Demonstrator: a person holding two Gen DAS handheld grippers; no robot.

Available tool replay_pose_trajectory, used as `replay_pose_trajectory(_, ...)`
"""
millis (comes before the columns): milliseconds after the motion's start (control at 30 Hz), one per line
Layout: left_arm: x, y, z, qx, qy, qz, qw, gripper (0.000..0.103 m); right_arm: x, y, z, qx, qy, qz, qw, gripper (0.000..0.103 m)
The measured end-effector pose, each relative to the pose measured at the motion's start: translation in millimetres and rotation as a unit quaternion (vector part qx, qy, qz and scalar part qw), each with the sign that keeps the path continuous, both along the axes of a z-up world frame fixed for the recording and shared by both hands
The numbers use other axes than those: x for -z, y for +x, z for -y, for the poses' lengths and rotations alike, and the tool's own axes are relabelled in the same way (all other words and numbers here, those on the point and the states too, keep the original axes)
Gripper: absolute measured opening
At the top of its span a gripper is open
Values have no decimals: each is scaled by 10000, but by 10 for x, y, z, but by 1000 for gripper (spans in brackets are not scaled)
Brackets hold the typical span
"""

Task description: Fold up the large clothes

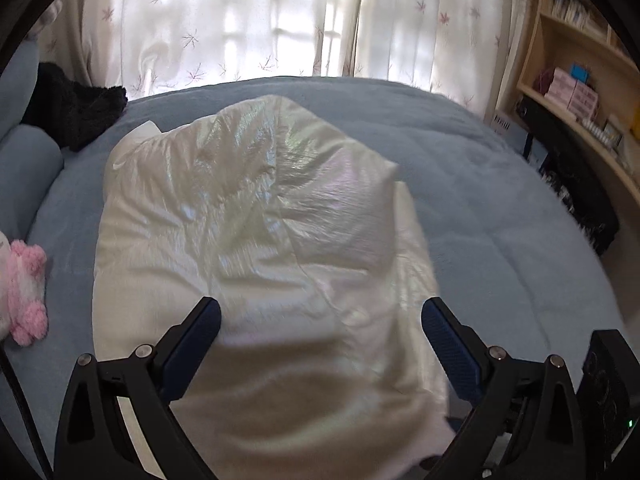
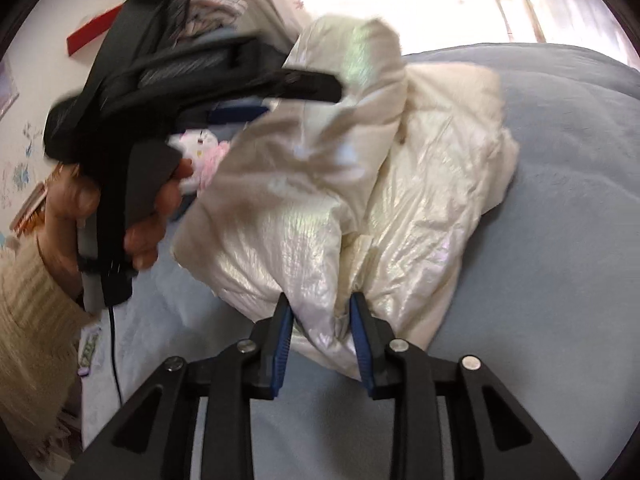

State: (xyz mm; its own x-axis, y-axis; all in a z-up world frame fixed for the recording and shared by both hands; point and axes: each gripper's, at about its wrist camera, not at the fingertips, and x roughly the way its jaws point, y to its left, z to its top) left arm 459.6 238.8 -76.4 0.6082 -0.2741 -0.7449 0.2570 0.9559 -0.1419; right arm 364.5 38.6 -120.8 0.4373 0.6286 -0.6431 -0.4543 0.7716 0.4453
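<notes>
Two grippers work a puffy cream jacket point(image 1: 260, 240) lying mid-bed on the blue blanket point(image 1: 500, 208). At the jacket's near edge, the right gripper point(image 2: 322, 320) pinches a bunched fold between its pads. Over the jacket, the left gripper point(image 1: 320, 320) hovers with jaws spread wide, holding nothing. Best to clamp a matching corner first, then lift both evenly so the slippery fabric doesn't slide.

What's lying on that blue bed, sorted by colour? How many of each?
White, shiny: 1, the puffy jacket
Pink and white: 1, the plush toy
Black: 1, the fuzzy cloth
Blue: 1, the pillow
Total: 4
</notes>
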Motion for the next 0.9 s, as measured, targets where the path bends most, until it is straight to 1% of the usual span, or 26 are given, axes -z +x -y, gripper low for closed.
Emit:
replay_pose_trajectory(67,-98,-185,-11,-83,-92,-16,9999,99,-120,-71,84,106,19,-16,9999,34)
replay_pose_trajectory(133,-194,-392,3,-145,-131,-24,9998,99,-249,-182,193,212,-61,-90,9997,45)
replay_pose_trajectory(167,-252,-539,12,-209,-176,-19,9996,99,-319,-263,244,296,-133,-131,9994,53)
replay_pose_trajectory(233,-346,-798,54,-289,-243,-45,9993,100,-457,-441,358,509,-286,-209,9981,55)
replay_pose_trajectory(267,-385,-927,93,-339,-254,-97,9991,101,-517,-528,407,572,-321,-266,9975,56)
replay_pose_trajectory(300,-419,-1059,120,-364,-276,-217,9987,101,-598,-664,465,646,-327,-368,9967,58)
replay_pose_trajectory(333,-459,-1209,163,-328,-329,-356,9983,101,-650,-762,533,707,-303,-453,9960,62)
replay_pose_trajectory(367,-502,-1356,206,-300,-352,-450,9979,101,-665,-867,598,753,-262,-514,9955,70)
replay_pose_trajectory(400,-565,-1525,242,-325,-368,-478,9976,101,-762,-1004,688,821,-209,-600,9946,75)
replay_pose_trajectory(467,-711,-1842,307,-387,-429,-419,9975,101,-847,-1200,815,893,-189,-668,9936,75)
replay_pose_trajectory(533,-872,-2107,377,-480,-421,-353,9973,102,-1000,-1441,905,970,-285,-631,9929,76)
replay_pose_trajectory(667,-1167,-2646,556,-677,-212,-218,9972,102,-1283,-1858,1044,1122,-433,-469,9916,77)
replay_pose_trajectory(800,-1322,-3054,693,-641,-135,-109,9978,102,-1536,-2222,1143,1273,-469,-349,9901,77)
replay_pose_trajectory(900,-1403,-3380,789,-589,-88,-96,9982,102,-1660,-2452,1192,1355,-472,-276,9893,78)
